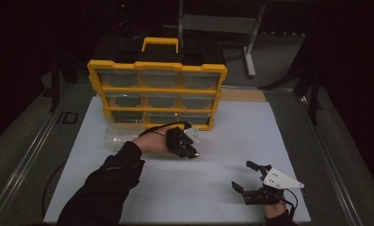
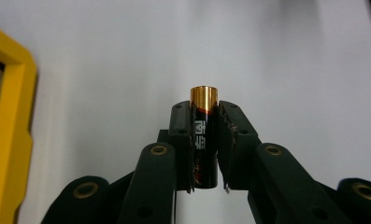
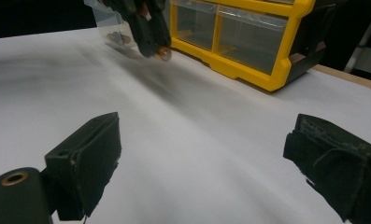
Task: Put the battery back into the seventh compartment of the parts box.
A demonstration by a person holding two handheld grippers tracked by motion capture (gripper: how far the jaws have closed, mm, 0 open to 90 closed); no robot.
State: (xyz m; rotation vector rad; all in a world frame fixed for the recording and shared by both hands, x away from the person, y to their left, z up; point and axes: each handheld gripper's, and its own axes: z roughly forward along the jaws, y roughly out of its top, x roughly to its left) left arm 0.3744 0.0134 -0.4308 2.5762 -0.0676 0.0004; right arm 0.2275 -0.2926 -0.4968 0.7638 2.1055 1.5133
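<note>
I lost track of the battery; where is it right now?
The battery is clamped between the left gripper's jaws, above the white mat, just in front of the yellow drawer organizer.

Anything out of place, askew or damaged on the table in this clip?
One drawer is out of the yellow organizer and sits on the white mat before it. The pad edges on the left gripper, shut on a battery, look frayed. Nothing spilled.

A dim workshop or lab bench: a white mat (image 1: 250, 136) covers the table, with a yellow drawer organizer (image 1: 157, 92) at twelve o'clock (clear compartments). Metal stand legs (image 1: 250, 47) rise at one o'clock.
</note>
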